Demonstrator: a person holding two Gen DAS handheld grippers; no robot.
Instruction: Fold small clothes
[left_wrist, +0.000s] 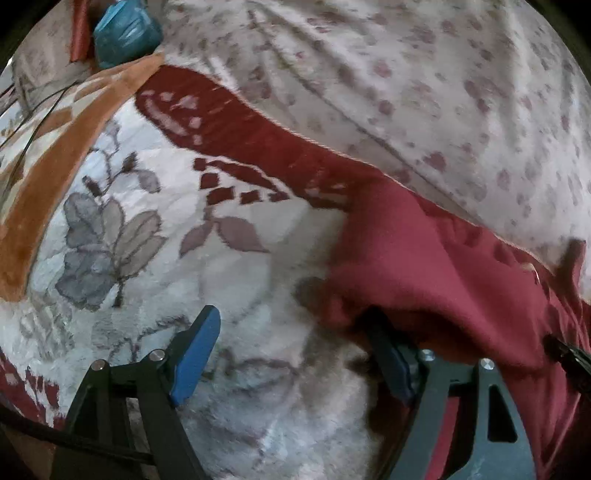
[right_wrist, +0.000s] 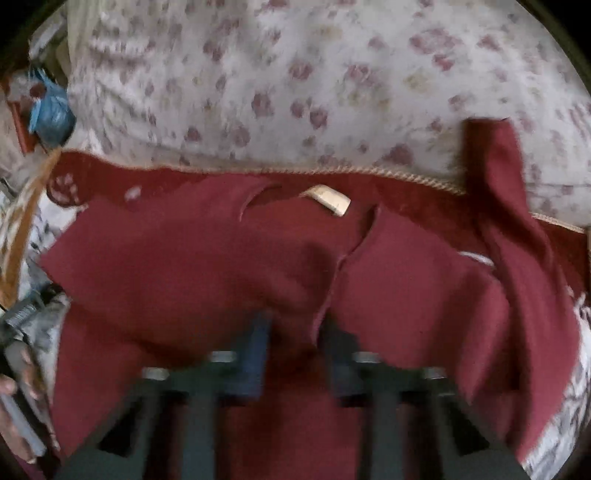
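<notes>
A small dark red garment (right_wrist: 207, 258) lies spread on a plush floral blanket (left_wrist: 240, 266), with a beige neck label (right_wrist: 328, 199) at its far edge and a sleeve (right_wrist: 517, 221) lying out to the right. My right gripper (right_wrist: 293, 332) sits over the garment's near part, its blue fingers (right_wrist: 258, 343) narrowly apart with a cloth fold between them; the view is blurred. My left gripper (left_wrist: 291, 350) is open wide at the garment's left edge (left_wrist: 424, 277); its right finger (left_wrist: 388, 362) is under the cloth, its left finger (left_wrist: 195, 350) over bare blanket.
A white bedsheet with pink flowers (right_wrist: 314, 85) lies beyond the blanket. A blue plastic bag (left_wrist: 125, 31) sits at the far left; it also shows in the right wrist view (right_wrist: 51, 110). The blanket has an orange border (left_wrist: 55, 177). The left gripper and the hand holding it show at the right wrist view's left edge (right_wrist: 22, 332).
</notes>
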